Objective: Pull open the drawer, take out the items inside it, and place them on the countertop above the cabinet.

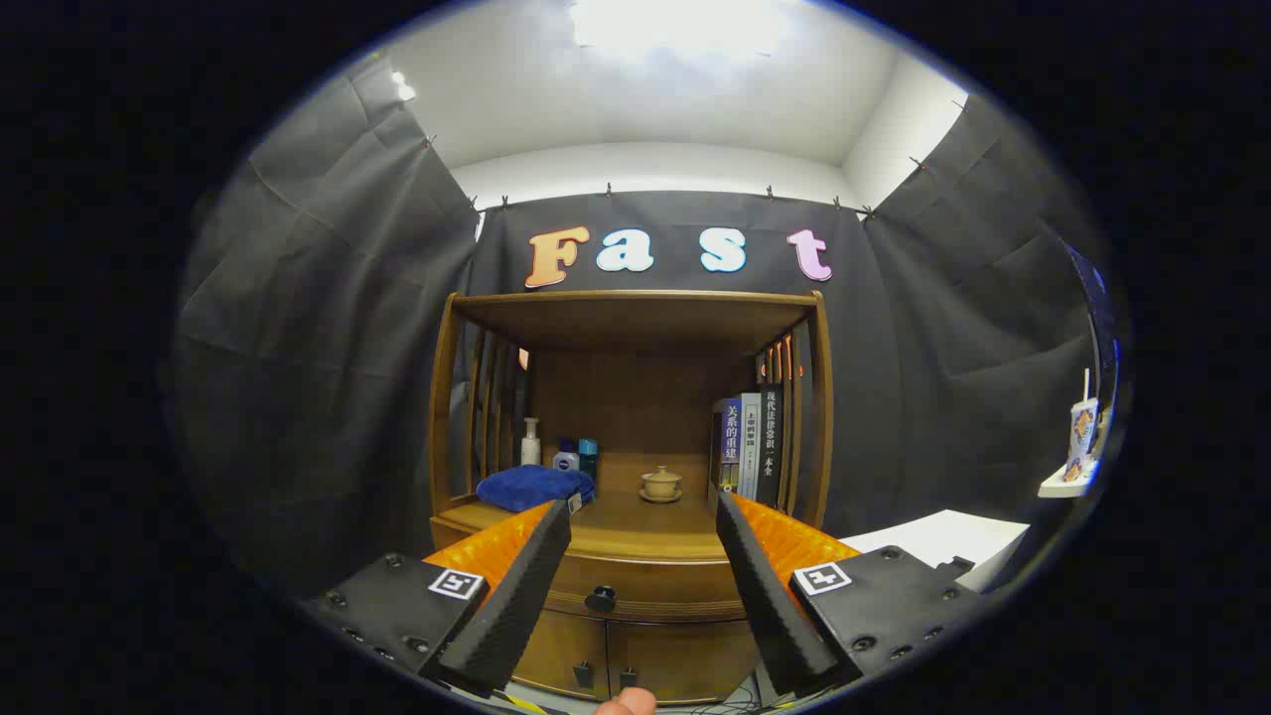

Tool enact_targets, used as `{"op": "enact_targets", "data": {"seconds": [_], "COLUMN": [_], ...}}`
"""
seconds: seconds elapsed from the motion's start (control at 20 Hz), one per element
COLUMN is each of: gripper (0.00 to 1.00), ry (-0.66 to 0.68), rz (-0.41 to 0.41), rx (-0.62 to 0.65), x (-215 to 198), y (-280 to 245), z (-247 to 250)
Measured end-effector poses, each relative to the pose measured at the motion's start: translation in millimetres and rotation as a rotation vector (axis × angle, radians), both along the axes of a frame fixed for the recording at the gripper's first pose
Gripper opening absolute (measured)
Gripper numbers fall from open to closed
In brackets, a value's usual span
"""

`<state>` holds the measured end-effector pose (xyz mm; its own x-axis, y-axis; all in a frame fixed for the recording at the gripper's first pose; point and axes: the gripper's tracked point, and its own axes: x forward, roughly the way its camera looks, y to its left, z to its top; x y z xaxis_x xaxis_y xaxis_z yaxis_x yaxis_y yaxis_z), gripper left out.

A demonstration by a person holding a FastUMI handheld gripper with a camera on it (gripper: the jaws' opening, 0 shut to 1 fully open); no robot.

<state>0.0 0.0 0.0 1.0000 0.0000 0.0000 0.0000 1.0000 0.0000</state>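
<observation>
1. The gripper point(643, 521) hangs in the air in front of the wooden cabinet point(635, 477); its fingers are spread wide and pinch nothing.
2. The drawer point(645, 586) sits shut under the countertop point(635, 526), and its dark knob point(601, 599) shows between the fingers, a little left of the middle, not touched.
3. Far on the countertop a folded blue towel point(534, 488) lies at the left, with a pump bottle point(531, 442) and small jars point(576, 455) behind it.
4. A lidded tea cup point(660, 484) stands near the middle; upright books point(750, 445) lean at the right.
5. Two lower doors point(635, 655) are closed below the drawer.
</observation>
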Motion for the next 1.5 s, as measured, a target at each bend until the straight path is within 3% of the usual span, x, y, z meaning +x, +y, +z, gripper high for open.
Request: {"op": "enact_targets", "data": {"seconds": [0.95,1.35,1.5], "gripper": [0.97,0.97,0.98], "ry": [-0.013,0.026,0.04], "rz": [0.024,-0.027,-0.058], "rx": [-0.013,0.007,0.044], "x": [9.9,26.2,60.1], "y": [13.4,18.3,20.8], "z": [17.9,-23.9,-48.3]}}
